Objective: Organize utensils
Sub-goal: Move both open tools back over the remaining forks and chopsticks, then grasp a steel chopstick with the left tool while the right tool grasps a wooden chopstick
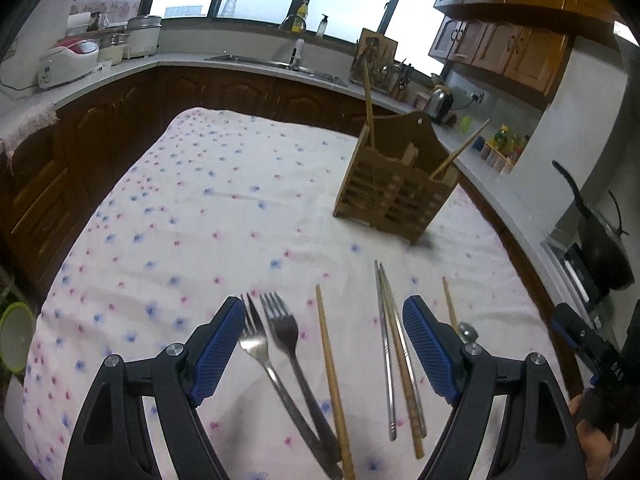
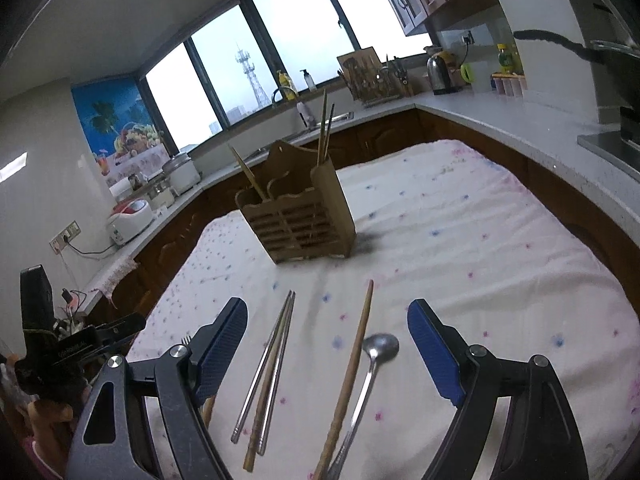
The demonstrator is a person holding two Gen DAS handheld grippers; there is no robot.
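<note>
Loose utensils lie on a flowered cloth. In the left wrist view, two metal forks, a wooden chopstick and a bundle of metal and wooden chopsticks lie under my open left gripper, which holds nothing. In the right wrist view, the same bundle of chopsticks, another wooden chopstick and a metal spoon lie under my open, empty right gripper. A wooden slatted utensil holder stands upright farther back on the cloth with a few chopsticks sticking out.
The table is ringed by a countertop with dark wooden cabinets. On it stand a rice cooker, a sink, a kettle and a knife rack. A black wok sits at the right. The other gripper shows at each view's edge.
</note>
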